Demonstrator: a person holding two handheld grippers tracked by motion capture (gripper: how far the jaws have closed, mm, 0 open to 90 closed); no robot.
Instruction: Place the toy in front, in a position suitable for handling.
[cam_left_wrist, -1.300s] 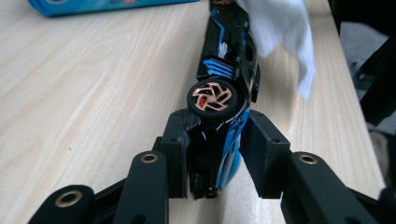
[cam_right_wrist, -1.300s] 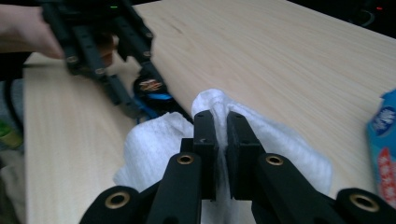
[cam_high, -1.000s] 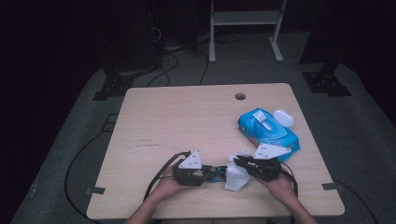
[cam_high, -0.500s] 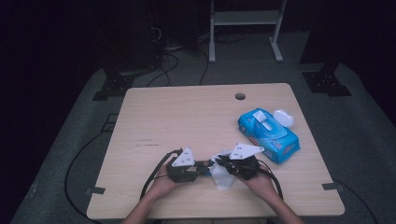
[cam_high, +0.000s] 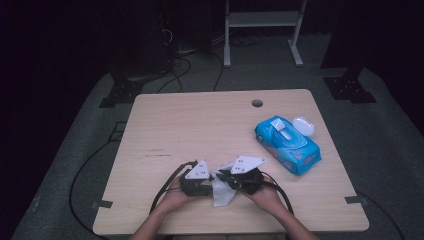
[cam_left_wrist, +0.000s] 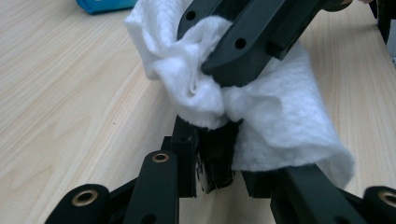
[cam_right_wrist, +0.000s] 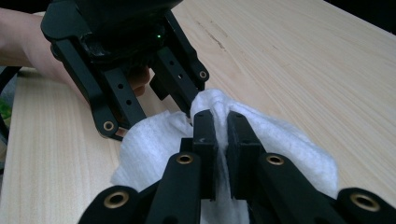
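Wipe held between two grippers at the lower middle of the high view.

White wipe (cam_high: 220, 189) hangs crumpled between the left gripper (cam_high: 209, 184) and the right gripper (cam_high: 223, 178), just above the near edge of the wooden table (cam_high: 190, 125), low and centre in the high view. In the left gripper view the left gripper's jaws have just been closing and now sit clamped on the cloth's lower fold (cam_left_wrist: 261, 116), while the other gripper's black jaws bite into it from the upper right of that frame. In the right gripper view the right gripper (cam_right_wrist: 220, 122) has its two jaws pressed together on a ridge of the wipe, with the left gripper facing it from the upper left. A blue wipes pack (cam_high: 287, 145) lies well apart at the right of the high view, its white lid flipped open.
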